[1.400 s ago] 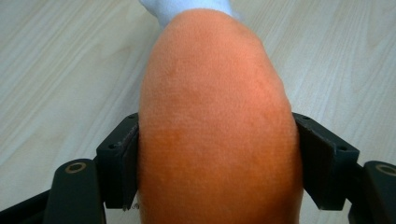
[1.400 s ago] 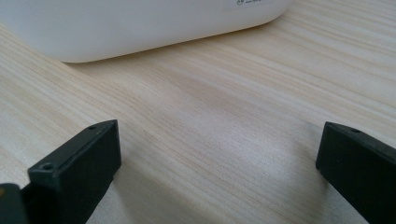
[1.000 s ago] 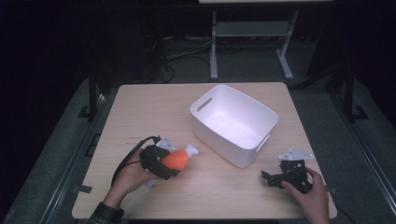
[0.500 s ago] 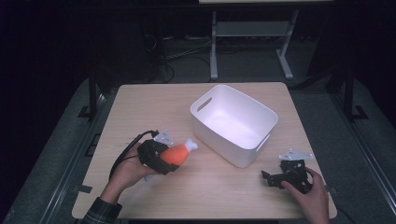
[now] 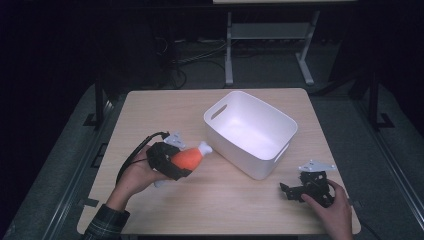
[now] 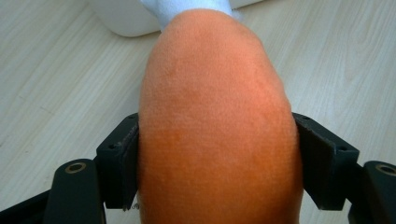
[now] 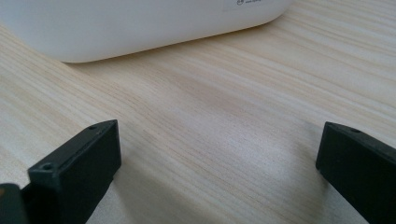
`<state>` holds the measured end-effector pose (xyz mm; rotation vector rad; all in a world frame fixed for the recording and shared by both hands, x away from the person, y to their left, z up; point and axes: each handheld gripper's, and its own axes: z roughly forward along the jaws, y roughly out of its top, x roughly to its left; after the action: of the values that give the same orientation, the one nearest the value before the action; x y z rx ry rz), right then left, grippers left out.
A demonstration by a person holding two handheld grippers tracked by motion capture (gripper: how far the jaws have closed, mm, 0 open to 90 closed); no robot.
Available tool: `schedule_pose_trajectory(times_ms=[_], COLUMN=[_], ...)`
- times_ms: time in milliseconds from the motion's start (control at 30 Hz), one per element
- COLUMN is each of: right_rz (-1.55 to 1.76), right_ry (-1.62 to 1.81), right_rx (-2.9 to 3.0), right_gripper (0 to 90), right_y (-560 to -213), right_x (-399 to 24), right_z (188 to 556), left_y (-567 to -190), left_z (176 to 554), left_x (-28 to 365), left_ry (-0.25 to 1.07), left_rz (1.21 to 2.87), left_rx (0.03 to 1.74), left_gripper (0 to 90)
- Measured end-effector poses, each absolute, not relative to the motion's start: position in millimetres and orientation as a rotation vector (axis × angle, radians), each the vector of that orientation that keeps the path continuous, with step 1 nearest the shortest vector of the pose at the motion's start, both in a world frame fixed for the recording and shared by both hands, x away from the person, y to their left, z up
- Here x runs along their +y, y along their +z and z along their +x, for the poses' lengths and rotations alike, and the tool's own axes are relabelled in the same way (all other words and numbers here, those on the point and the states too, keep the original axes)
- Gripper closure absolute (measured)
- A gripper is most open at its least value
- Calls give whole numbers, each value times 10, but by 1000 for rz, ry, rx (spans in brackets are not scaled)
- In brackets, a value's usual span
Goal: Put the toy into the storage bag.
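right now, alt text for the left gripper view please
An orange plush toy with a white end is clamped between the left gripper's two black jaws, above a light wooden table. The white bin sits just ahead at the top edge.

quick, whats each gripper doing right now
left gripper: shut on the orange plush toy.
right gripper: open, nothing between its jaws, low over the table.

One orange plush toy (image 5: 189, 157), one white bin (image 5: 250, 132), two grippers, one table (image 5: 150, 107)
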<state>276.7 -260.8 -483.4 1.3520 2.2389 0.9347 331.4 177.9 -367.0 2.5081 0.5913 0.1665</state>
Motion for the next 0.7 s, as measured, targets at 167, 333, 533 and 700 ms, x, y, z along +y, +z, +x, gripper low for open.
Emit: schedule_pose_trajectory(times_ms=[167,333,533,700], right_rz=[1352,1353,1352,1351], right_ry=[936,936,936,936], right_rx=[2240,2240,2240,2240], right_gripper=[0,0,0,0], right_y=[-4833,-4832,-4832,-4832], right_x=[-2608,-2607,-2608,-2608], right_z=[2767,2767,2767,2766], left_y=[-3623,-3570,-3492,-3427], left_z=[3347,3380,3410,3432], left_x=[1790,1786,1775,1769], left_ry=[172,168,177,185], left_rz=[2505,2501,2496,2491], left_rx=[588,582,575,570], left_gripper=[254,254,254,254])
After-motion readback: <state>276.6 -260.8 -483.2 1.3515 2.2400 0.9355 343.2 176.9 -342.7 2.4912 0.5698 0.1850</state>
